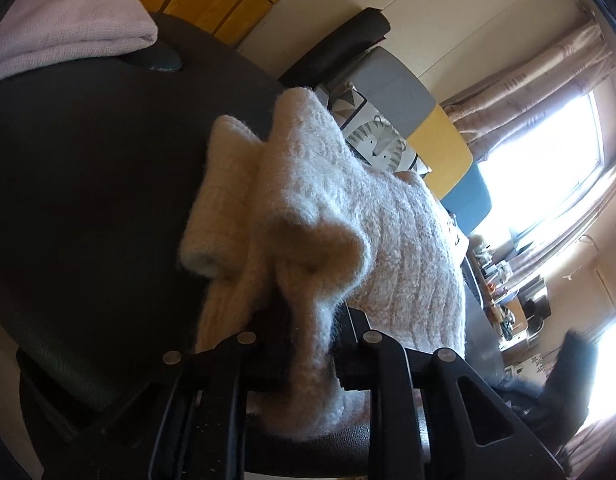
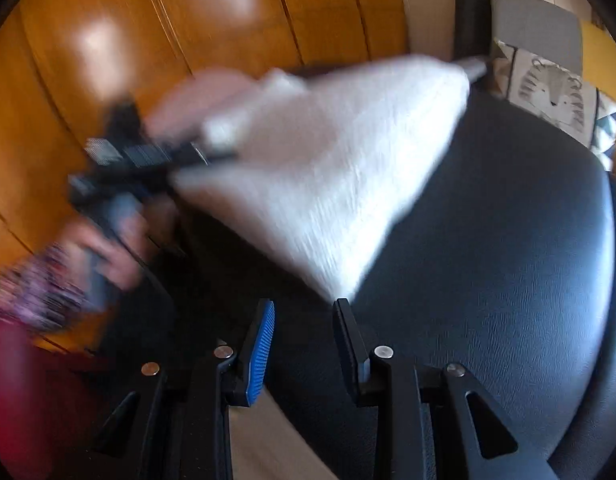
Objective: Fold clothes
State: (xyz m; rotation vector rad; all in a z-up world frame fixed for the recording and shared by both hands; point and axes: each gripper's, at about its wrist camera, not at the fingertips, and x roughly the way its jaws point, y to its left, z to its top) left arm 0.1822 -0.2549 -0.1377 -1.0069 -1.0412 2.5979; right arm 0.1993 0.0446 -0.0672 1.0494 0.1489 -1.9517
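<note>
Left wrist view: fuzzy cream knit sweater [image 1: 340,208], chunky ribbed yarn, lies bunched on a black leather-look seat [image 1: 88,184], w/ one rolled cuff poking out at approx 9 o'clock. The left tool [image 1: 308,340] sits at 6 o'clock of the heap and a thick fold of the knit is pinched between its fingers, so clenched on the sweater. A pale pink folded fabric [image 1: 68,20], soft fine weave, sits up at 11 o'clock on the same seat. A lion-print cushion [image 1: 382,144] rests behind at 1 o'clock.

Right wrist view, pretty blurry: the sweater [image 2: 332,168] shows as a white triangle stretched up off the seat [image 2: 508,240], grainy and shiny black. The right tool [image 2: 304,320] is at 6 o'clock just below the sweater's lower tip, fingers apart, blue ribbed pad [image 2: 264,344] bare, nothing between them, so released. At 9 o'clock a hand [image 2: 112,248] grips the left tool [image 2: 212,156], which is biting the knit's edge. Glossy orange wood panels [image 2: 188,20] fill the back.
</note>
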